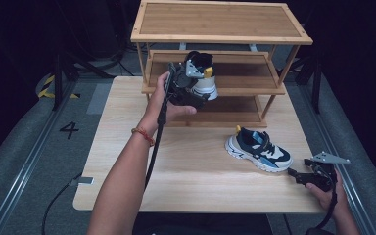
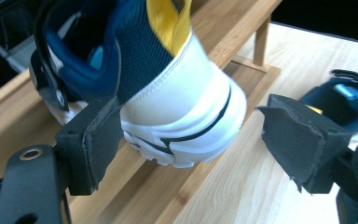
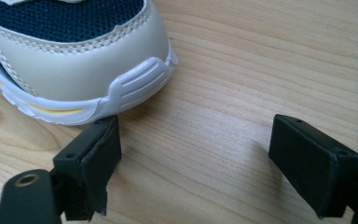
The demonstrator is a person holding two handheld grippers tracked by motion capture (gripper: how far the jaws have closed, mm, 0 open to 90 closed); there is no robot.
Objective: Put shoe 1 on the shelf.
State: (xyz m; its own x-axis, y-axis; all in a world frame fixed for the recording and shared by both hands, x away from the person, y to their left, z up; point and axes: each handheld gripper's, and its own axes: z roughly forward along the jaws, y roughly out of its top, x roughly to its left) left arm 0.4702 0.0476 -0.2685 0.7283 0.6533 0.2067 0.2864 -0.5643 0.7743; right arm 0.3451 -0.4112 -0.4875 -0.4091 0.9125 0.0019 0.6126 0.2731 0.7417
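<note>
The left gripper view shows the left gripper [image 2: 186, 140] open around the shelf's sneaker [image 2: 177, 107] heel; the high view shows its outstretched forearm. The right gripper [image 3: 191, 168] rests open.

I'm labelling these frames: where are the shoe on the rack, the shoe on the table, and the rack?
Rack shoe [image 2: 186, 112], left gripper view, white heel.
Table shoe [image 1: 258, 149], high view, its side.
Rack [image 1: 220, 20], high view, top shelf.
</note>
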